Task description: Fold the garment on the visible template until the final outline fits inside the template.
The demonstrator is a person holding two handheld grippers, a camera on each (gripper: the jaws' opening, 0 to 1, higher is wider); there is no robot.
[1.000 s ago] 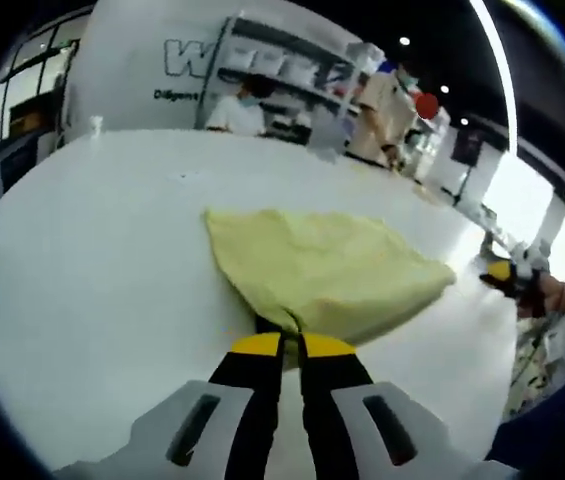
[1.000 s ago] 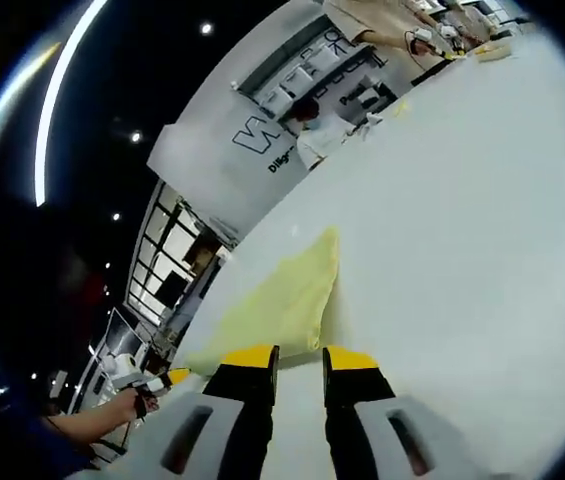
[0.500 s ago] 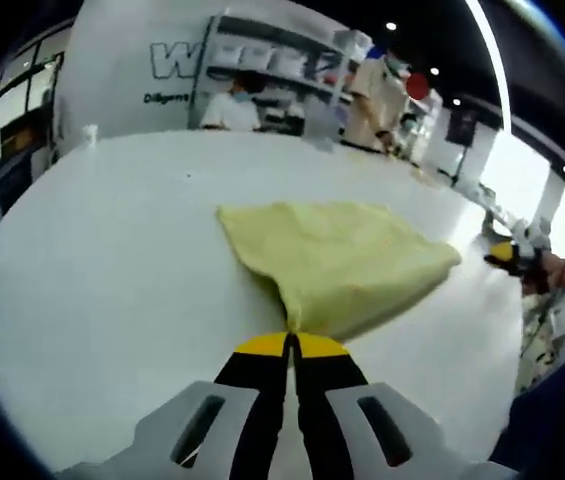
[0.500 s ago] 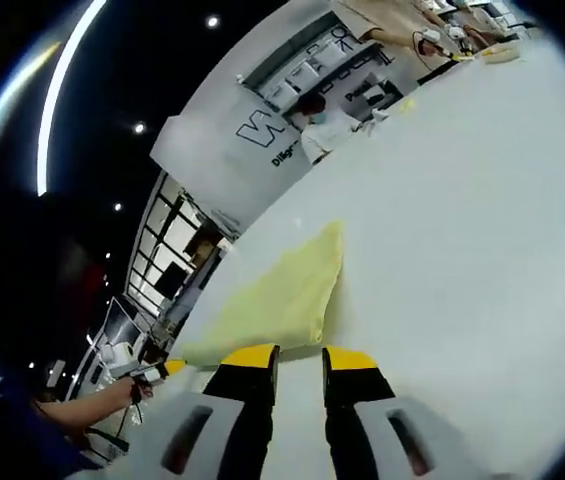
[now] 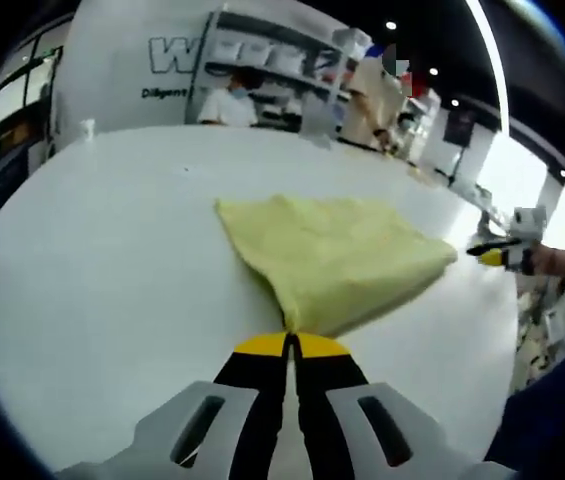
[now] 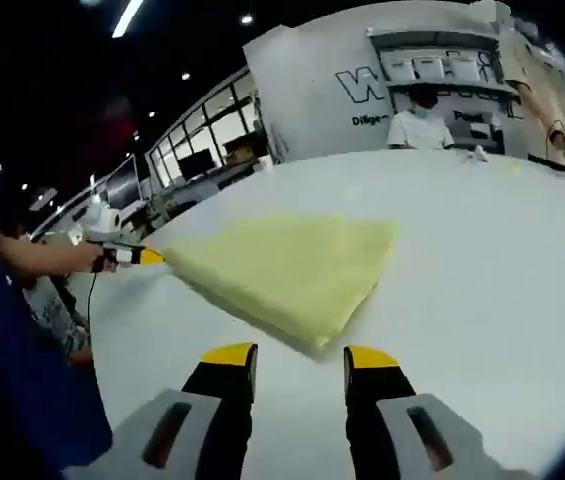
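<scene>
A yellow garment (image 5: 337, 255) lies folded into a rough triangle on the white table (image 5: 92, 270). Its near corner narrows to a point between the tips of my left gripper (image 5: 289, 345), which is shut on it. In the right gripper view the garment (image 6: 282, 265) spreads ahead of my right gripper (image 6: 297, 358), whose jaws stand open just short of the nearest corner. A hand holds the left gripper (image 6: 127, 255) at the cloth's left tip. The right gripper (image 5: 502, 255) hovers beside the cloth's right corner, a small gap away.
The table (image 6: 502, 260) stretches wide around the cloth. A small white item (image 5: 87, 128) stands at its far edge. People (image 5: 227, 105) work at shelves below a lettered wall (image 6: 402, 80). A dark blue sleeve (image 6: 22, 380) fills the left.
The right gripper view has rolled level and now faces the cloth squarely, with the jaws wider apart. In the left gripper view the right gripper sits slightly nearer the cloth. The left jaws stay shut.
</scene>
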